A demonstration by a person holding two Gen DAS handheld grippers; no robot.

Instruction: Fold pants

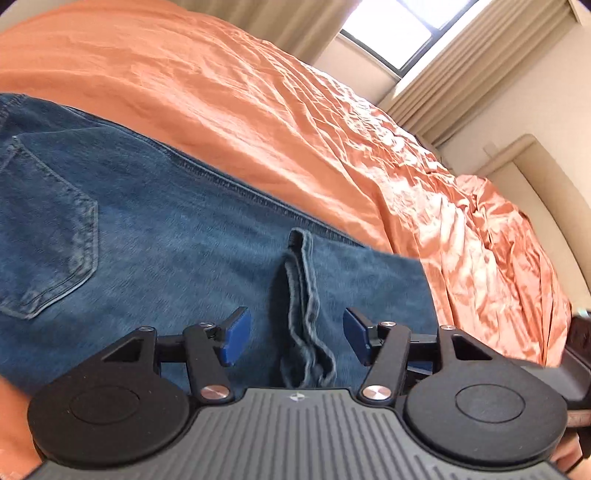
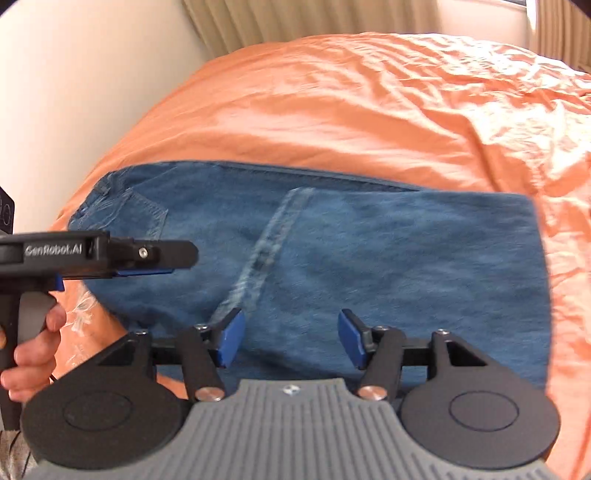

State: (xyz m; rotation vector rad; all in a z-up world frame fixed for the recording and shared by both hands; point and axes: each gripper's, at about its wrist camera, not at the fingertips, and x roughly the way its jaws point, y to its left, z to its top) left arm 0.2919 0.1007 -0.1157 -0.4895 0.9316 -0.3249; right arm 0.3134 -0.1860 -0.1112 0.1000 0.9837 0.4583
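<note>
Denim pants (image 2: 369,258) lie folded into a compact rectangle on an orange bedspread (image 2: 369,110), hem edge laid across the seat, apparently so the bundle lies flat. The left gripper (image 1: 297,338) hovers with jaws wide, its blue pads straddling the hem without pressing it. The right gripper (image 2: 291,341) hangs just as wide over bare denim, holding nothing. Only the right wrist view shows the whole bundle and the person's hand (image 2: 33,350) on the left tool; only the left view shows a window (image 1: 402,26).
</note>
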